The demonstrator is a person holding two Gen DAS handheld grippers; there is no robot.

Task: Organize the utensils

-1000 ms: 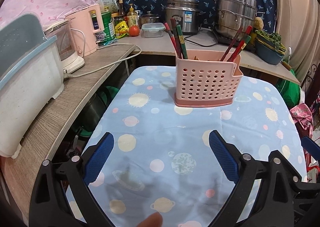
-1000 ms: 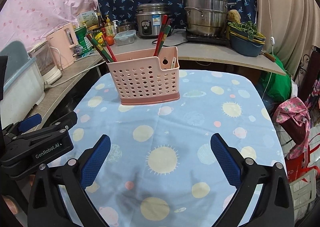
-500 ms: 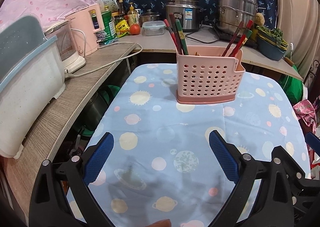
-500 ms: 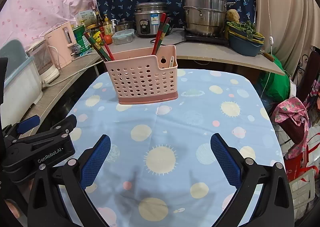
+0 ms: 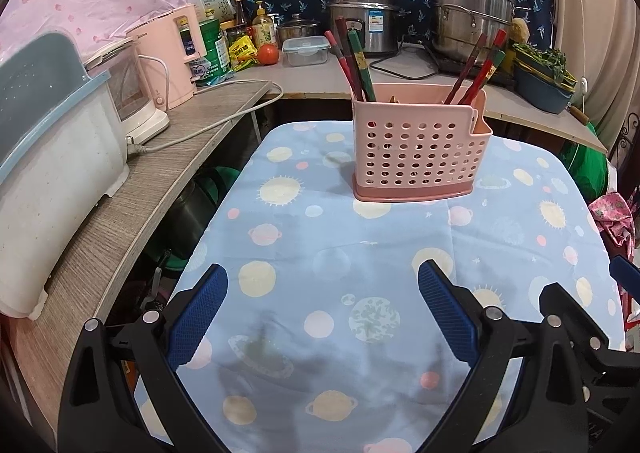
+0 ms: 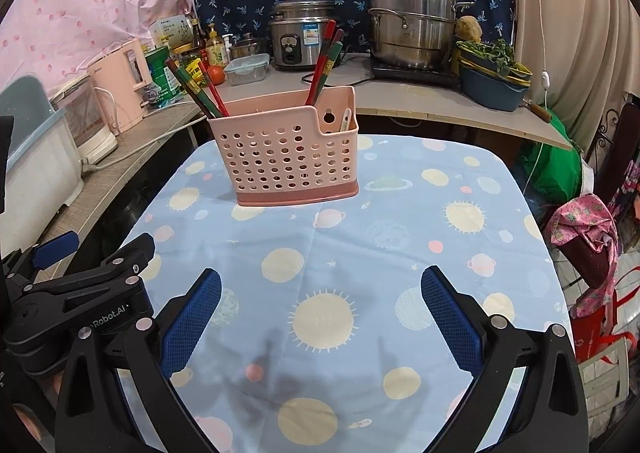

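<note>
Utensil basket [image 5: 420, 147] nearer now; left tool [image 6: 80, 301] reads "Robot.AI".

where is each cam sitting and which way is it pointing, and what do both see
Left wrist: on the left gripper, low over the table's blue cloth, facing the pink utensil holder and the counter behind; its own open blue-padded fingers show.
Right wrist: on the right gripper, same heading from further right; its open fingers and the left gripper's body at its left edge show.
Shared: holder, chopsticks, cloth, rice cooker.
</note>
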